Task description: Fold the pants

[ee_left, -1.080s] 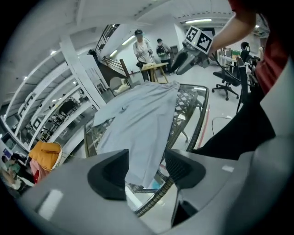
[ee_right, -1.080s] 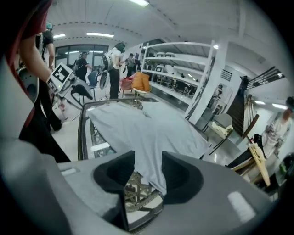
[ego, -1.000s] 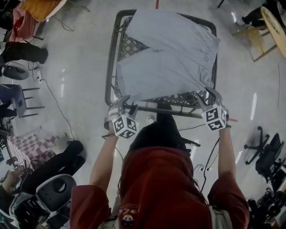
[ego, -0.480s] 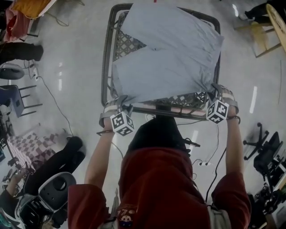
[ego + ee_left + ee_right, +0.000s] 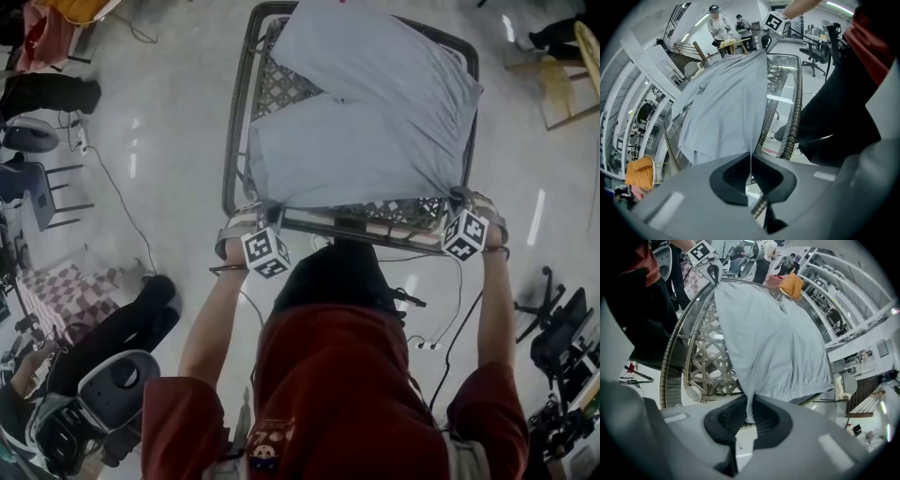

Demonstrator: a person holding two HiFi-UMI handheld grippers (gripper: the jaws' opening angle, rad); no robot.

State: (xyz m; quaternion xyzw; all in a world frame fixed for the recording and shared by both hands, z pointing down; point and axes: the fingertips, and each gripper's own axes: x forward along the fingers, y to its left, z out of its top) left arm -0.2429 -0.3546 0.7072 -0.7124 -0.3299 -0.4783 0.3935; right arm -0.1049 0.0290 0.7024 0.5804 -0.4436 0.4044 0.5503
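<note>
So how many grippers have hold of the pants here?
2. The left gripper is shut on the near left corner of the pants, the right gripper on the near right corner; the jaws have just been closing, fabric between them.

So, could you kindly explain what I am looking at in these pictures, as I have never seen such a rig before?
There is no robot here. A person holds a two-jaw gripper in each hand. The head view comes from a camera on the person's head, looking steeply down. The other two views come from cameras riding on each gripper, looking along its jaws. Grey pants lie spread on a table with a woven lattice top. The jaws of the left gripper and the right gripper have just been closing. Each is now shut on a near corner of the pants, with the cloth pinched between its jaws. The marker cube on each one is part of the gripper.
</note>
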